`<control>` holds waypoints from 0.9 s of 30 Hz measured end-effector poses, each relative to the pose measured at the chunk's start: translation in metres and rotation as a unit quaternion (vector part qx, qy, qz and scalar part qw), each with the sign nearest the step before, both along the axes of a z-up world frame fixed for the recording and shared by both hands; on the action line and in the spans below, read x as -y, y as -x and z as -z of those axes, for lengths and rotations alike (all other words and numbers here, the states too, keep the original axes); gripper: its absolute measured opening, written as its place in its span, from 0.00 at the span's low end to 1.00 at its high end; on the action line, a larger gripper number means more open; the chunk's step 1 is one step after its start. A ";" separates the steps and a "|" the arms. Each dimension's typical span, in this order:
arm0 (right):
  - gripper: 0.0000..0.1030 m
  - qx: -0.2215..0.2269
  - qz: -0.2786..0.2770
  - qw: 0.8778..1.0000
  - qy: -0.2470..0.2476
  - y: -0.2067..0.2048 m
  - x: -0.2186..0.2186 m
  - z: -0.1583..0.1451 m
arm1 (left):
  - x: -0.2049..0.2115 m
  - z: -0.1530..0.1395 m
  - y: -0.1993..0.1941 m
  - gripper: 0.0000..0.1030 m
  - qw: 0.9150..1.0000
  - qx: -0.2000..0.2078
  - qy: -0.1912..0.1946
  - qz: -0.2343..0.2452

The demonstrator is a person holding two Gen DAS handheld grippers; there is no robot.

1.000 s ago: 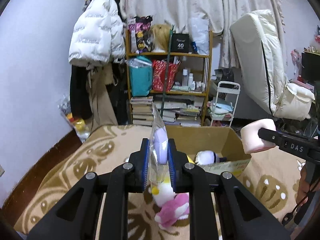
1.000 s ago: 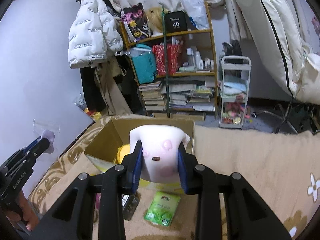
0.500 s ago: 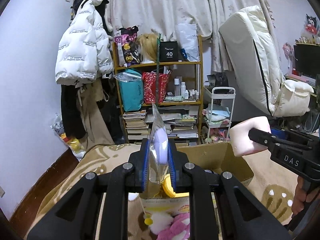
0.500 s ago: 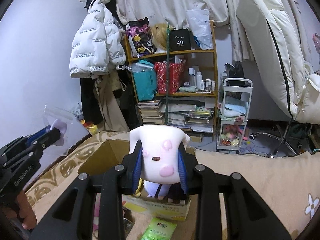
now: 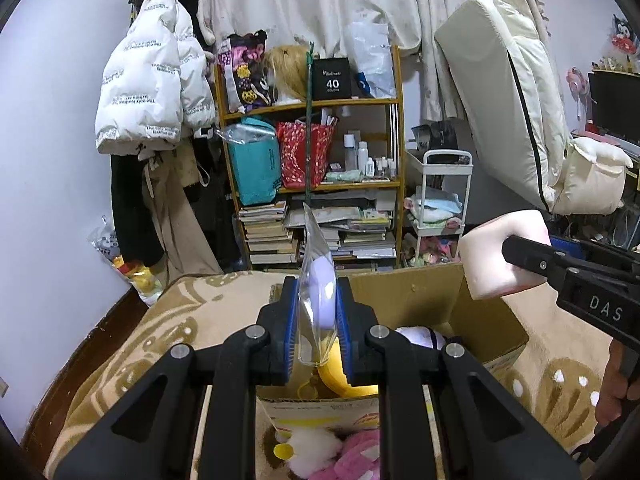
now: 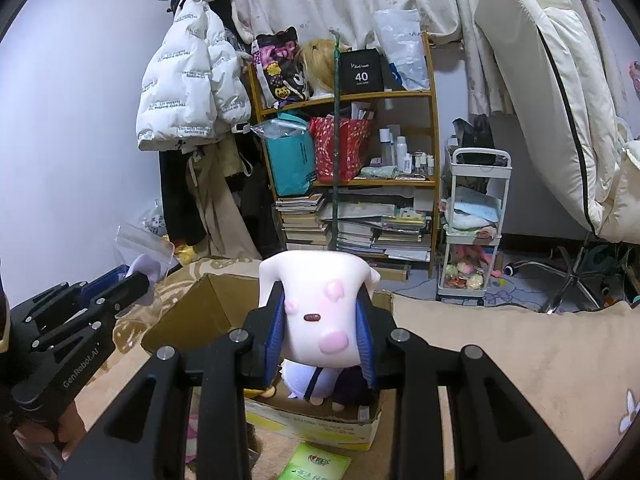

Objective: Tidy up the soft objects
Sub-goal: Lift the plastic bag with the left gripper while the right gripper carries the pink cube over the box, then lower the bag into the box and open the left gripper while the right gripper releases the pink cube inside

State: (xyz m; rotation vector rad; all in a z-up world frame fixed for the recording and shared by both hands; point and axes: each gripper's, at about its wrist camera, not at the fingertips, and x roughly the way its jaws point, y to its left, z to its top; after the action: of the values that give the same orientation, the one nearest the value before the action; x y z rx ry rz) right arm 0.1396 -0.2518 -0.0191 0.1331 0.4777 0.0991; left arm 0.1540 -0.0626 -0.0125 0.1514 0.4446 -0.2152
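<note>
My left gripper [image 5: 316, 328] is shut on a clear plastic bag holding a small lilac soft toy [image 5: 323, 292], above the near edge of an open cardboard box [image 5: 492, 320]. My right gripper [image 6: 320, 328] is shut on a white squishy toy with pink spots [image 6: 316, 312], held over the same box [image 6: 188, 312]. That toy also shows at the right of the left wrist view [image 5: 500, 256]. A yellow plush [image 5: 344, 376] and a white and dark doll [image 6: 316, 380] lie in the box. The left gripper and its bag show in the right wrist view [image 6: 140, 276].
A pink and white plush [image 5: 340, 452] lies on the patterned rug [image 5: 160, 340] in front of the box. A green packet [image 6: 316, 464] lies by the box. A wooden shelf [image 5: 312, 176], a white trolley [image 6: 476, 224] and a hanging white jacket [image 5: 152, 84] stand behind.
Both grippers have risen and moved forward over the box with their toys still held. The box now sits lower and closer in both views.
</note>
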 end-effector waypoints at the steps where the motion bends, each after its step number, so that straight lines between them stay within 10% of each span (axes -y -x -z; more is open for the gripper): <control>1: 0.33 -0.003 -0.001 1.000 0.001 -0.002 0.000 0.002 | 0.001 0.002 -0.002 0.16 1.000 -0.004 0.000 0.000; 27: 0.45 -0.078 -0.026 0.997 -0.002 -0.024 0.002 0.051 | -0.001 0.043 -0.028 0.21 0.997 -0.078 -0.015 -0.025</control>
State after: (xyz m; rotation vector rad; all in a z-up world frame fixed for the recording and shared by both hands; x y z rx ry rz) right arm 0.1637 -0.2536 -0.0696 0.1336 0.6376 0.1404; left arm 0.1825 -0.0614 -0.0551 0.1539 0.6066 -0.1709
